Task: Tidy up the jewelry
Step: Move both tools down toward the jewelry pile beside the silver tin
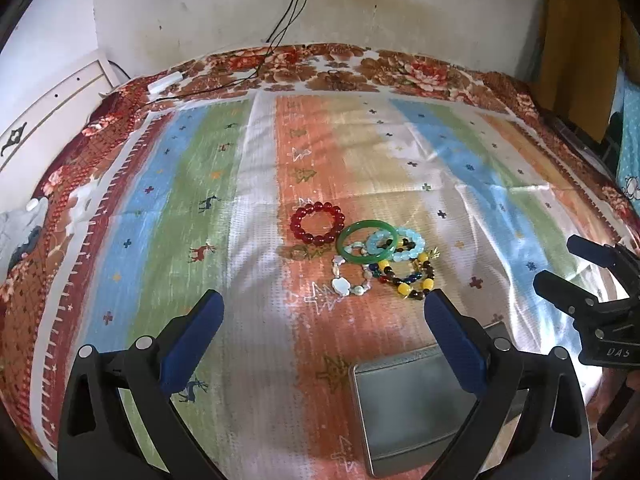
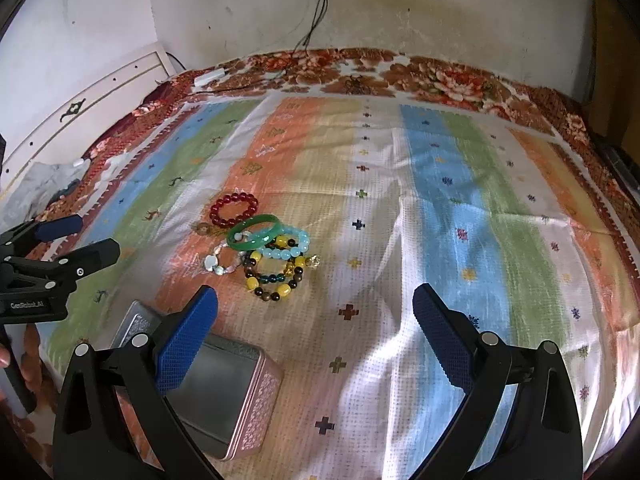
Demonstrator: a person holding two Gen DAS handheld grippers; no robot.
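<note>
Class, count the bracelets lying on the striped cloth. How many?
6, possibly more hidden: red beads farthest back, alone; green bangle; pale blue ring on it; aqua beads; white stones; yellow-and-dark beads nearest.

Glossy glass-like bracelets (image 1: pixel 362 256) lie on matt woven cloth (image 1: pixel 256 208).

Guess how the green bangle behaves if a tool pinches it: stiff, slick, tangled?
The green bangle looks like one solid glossy ring, so probably rigid and somewhat slippery. It lies over the pale blue bead bracelet and the white stone bracelet, so lifting may drag those along.
</note>
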